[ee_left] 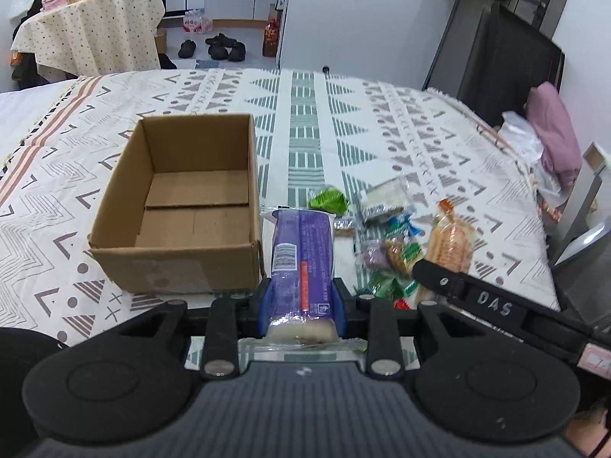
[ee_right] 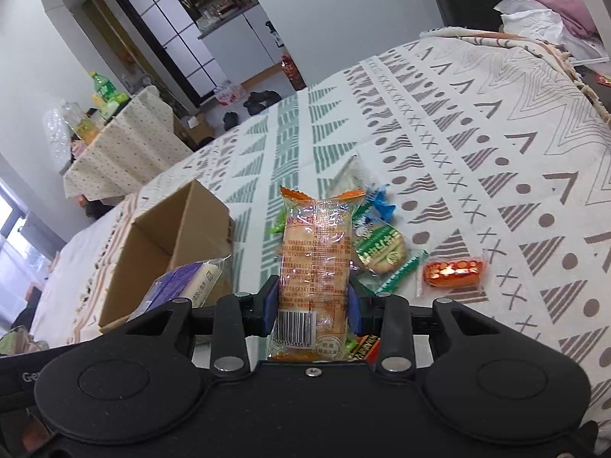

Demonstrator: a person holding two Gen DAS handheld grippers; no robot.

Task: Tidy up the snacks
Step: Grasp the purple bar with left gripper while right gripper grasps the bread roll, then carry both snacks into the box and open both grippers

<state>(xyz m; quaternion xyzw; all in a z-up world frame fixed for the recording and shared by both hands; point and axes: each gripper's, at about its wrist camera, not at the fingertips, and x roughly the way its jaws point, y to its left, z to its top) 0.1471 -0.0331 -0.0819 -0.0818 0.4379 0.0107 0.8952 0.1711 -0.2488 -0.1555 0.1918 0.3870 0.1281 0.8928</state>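
Left wrist view: the box [ee_left: 179, 206] sits open just ahead-left of the left gripper [ee_left: 301, 301], which is clamped on a purple pack [ee_left: 301, 252], long axis pointing forward, angled down. This hand is nearer the box. The right gripper [ee_right: 313, 305] pinches an orange pack [ee_right: 315, 252]; the box lies to its left.

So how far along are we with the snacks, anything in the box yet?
Nothing is packed yet: the cardboard box is empty. In hand: the left tongs grip a purple packet, and the right tongs grip an orange cracker packet. Left to do: both packets go into the box, then the pile of small snacks on the patterned cloth beside it.
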